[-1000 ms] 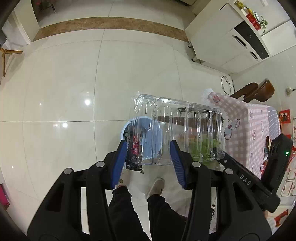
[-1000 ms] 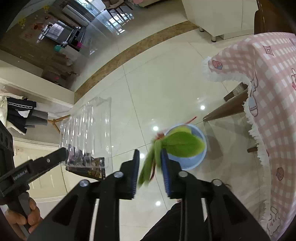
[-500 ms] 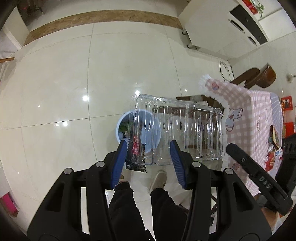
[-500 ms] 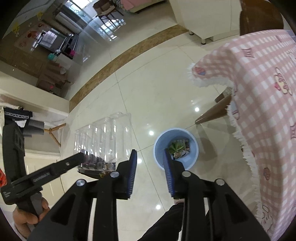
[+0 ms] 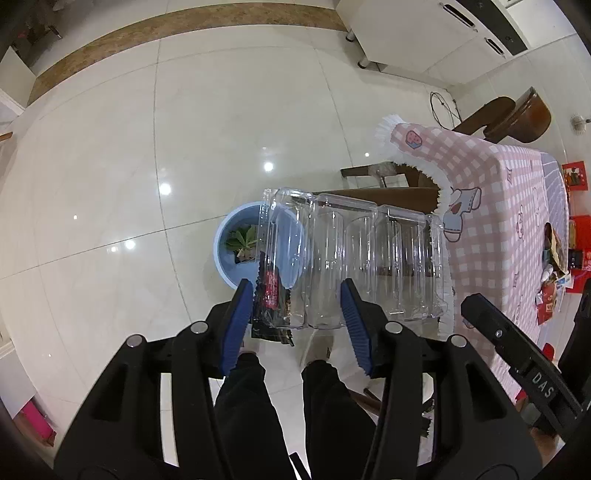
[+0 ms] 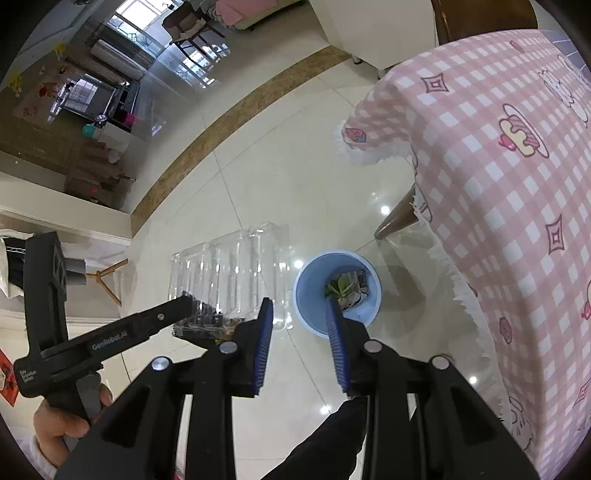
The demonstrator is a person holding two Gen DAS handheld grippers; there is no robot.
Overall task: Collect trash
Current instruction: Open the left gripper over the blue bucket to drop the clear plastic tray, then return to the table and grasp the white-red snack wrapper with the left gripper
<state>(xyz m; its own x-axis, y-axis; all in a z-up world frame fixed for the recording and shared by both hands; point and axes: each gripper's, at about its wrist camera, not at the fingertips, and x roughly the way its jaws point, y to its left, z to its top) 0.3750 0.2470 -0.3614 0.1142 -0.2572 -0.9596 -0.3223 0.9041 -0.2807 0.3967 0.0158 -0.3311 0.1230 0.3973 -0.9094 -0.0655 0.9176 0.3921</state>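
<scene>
My left gripper (image 5: 295,299) is shut on a clear ribbed plastic tray (image 5: 369,266) and a dark snack wrapper (image 5: 271,295), held in the air above the floor. The tray sticks out to the right of the jaws. Below and left of it stands a blue bin (image 5: 225,254) with a green leaf (image 5: 242,236) and scraps inside. In the right wrist view my right gripper (image 6: 298,306) is open and empty, hanging over the blue bin (image 6: 306,273), where the leaf (image 6: 338,286) lies. The tray (image 6: 229,273) shows to its left.
A table with a pink checked cloth (image 6: 498,147) stands right of the bin, its wooden leg (image 6: 395,218) close by. A white cabinet (image 5: 424,33) and a brown chair (image 5: 517,118) are farther off. The person's legs (image 5: 258,406) are under the grippers. Glossy floor tiles lie left.
The green leaf left my right gripper and now lies in the bin; that gripper is empty with its jaws slightly wider. My left gripper carried the tray sideways, uncovering more of the bin.
</scene>
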